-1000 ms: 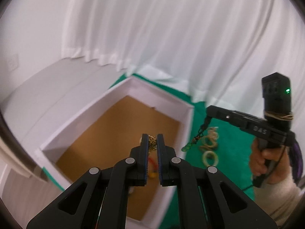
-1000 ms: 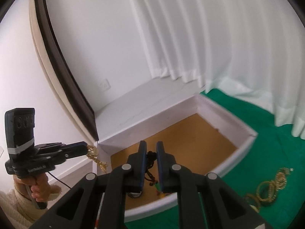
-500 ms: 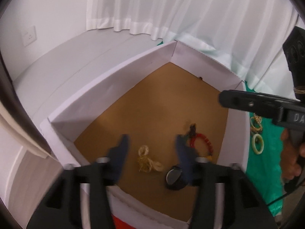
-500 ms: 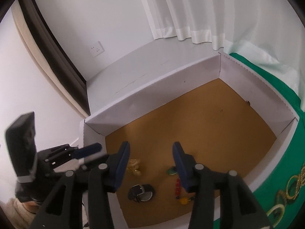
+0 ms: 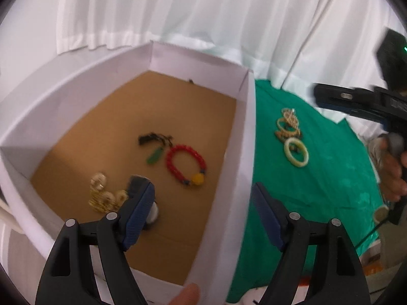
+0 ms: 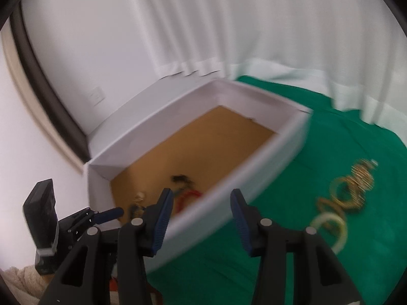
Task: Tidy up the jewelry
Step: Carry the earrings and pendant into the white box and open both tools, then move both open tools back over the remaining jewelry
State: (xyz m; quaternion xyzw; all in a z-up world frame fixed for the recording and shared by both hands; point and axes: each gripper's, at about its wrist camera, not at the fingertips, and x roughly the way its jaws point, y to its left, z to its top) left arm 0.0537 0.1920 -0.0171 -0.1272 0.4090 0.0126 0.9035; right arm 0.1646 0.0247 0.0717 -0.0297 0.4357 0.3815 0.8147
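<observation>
**Both grippers open and empty over a jewelry box**

Left gripper has its jaws spread wide, having just been opening further, with nothing between them. Its left finger hangs over the brown floor of a white box; its right finger is over the box's right wall and the green cloth beside it.

Right gripper has its jaws parted about halfway, also empty, straddling the box's near wall in its own blurred view.

Inside the box lie a red bead bracelet with a yellow bead, a dark cord with a green pendant just beside it, a gold chain piece, and a small round object partly hidden behind the left finger.

On the green cloth, well apart from the box, rest a pale bangle and gold bangles touching it.

A person's hand holds the right gripper's handle.
</observation>
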